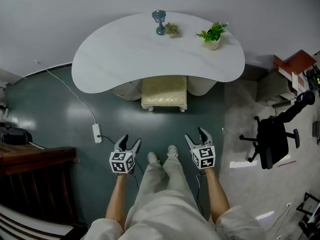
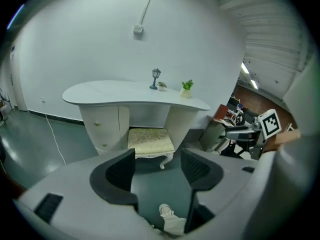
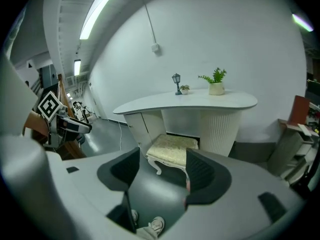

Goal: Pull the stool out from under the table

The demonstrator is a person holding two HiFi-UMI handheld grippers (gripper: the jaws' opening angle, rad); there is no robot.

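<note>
Standing well back from the kidney-shaped white table point(image 1: 125, 54), a person holds both claws out toward the stool point(image 1: 164, 91). It sits tucked in the kneehole between the table's two pedestals, its front part poking out from under the top. The left gripper point(image 1: 128, 140) and the right gripper point(image 1: 195, 134) each have their jaws spread apart, with nothing between them but floor, well apart from the stool.

The seat is a pale, patterned cushion on a white frame with curved legs. It looks light, stiff in the frame and soft on top, so a grip on the cushion alone would likely squash and slip. The better hold appears to be the firm front rail just under the cushion, one claw near each corner. The glossy dark floor point(image 1: 50, 114) should let the legs slide, though those slender legs could catch if the pull goes crooked against a pedestal.
</note>
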